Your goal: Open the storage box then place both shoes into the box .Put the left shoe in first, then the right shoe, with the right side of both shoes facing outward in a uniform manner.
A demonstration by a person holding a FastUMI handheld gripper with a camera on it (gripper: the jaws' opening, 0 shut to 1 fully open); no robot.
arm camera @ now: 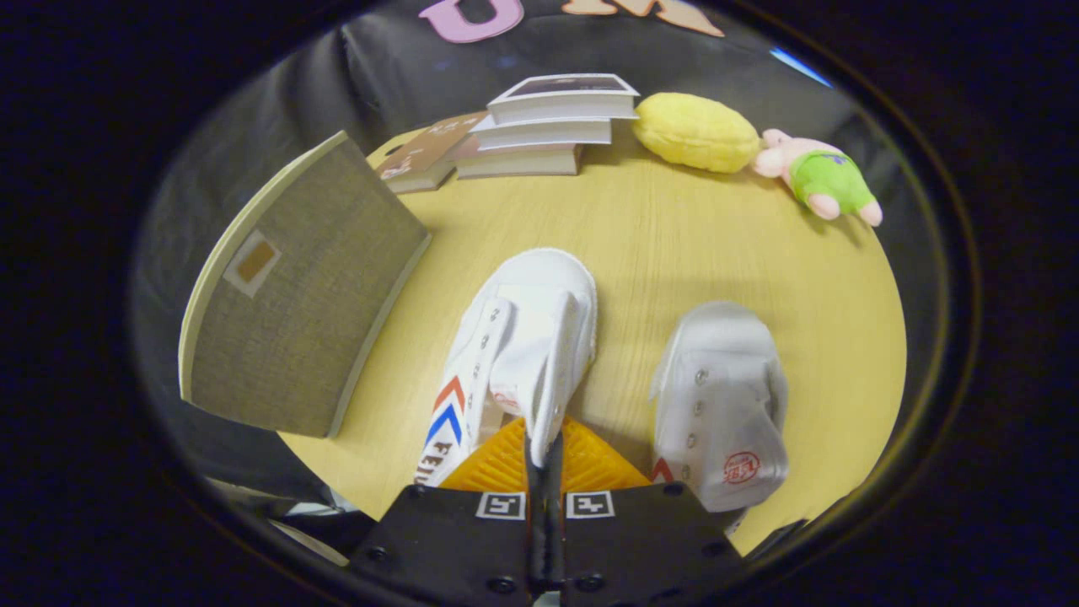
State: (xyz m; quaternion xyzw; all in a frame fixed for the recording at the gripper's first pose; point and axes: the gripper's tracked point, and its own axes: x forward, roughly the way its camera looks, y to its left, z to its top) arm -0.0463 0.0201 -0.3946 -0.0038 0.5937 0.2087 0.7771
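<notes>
hand-held gripper [544, 451] pinching left shoe [523, 346] tongue, storage box [295, 312] beside

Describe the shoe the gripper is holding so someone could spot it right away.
On the wooden table, right of the grey fabric storage box, stand two white shoes. The held shoe is nearest the box, its tongue pinched by the gripper. Unlike the other shoe, it shows red and blue chevrons.

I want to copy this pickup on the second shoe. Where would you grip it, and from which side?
Probably the tongue or collar edge, from above and behind the heel. The second shoe stands upright on the table, toe pointing away, opening facing up, so that thin edge suits two fingers. The gripper is shut on the first shoe the same way.
</notes>
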